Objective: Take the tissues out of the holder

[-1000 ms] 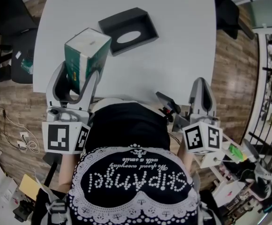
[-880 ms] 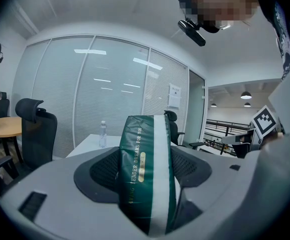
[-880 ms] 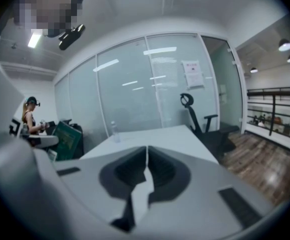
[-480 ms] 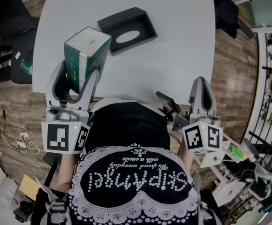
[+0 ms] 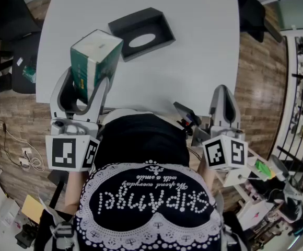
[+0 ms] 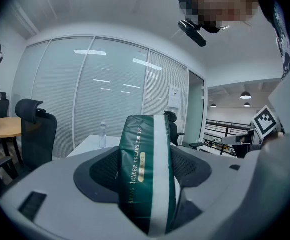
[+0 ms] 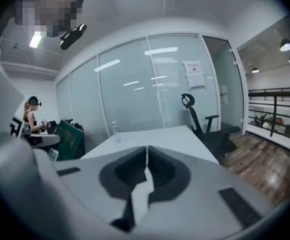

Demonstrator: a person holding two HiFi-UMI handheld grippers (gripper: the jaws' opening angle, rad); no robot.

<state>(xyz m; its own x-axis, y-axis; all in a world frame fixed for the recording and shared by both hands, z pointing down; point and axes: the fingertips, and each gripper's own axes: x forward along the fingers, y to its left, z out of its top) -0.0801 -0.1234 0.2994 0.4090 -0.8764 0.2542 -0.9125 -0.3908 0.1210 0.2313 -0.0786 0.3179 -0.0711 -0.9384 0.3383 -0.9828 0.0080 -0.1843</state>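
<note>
While the left claw (image 5: 84,85) is clamping the green, white-striped plastic-wrapped pack of tissues (image 5: 91,56) between its jaws, the pack is standing tilted in the air over the near edge of the white tabletop (image 5: 204,46). It is sitting clear of the black rectangular holder with the oval slot (image 5: 142,33), which is lying on the tabletop just beyond. The right claw (image 5: 223,101) is hovering by the tabletop's near edge, jaws pressed together, gripping nothing.

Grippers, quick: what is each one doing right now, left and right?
Left gripper: jaws closed on the green tissue pack.
Right gripper: jaws closed, nothing between them.
</note>
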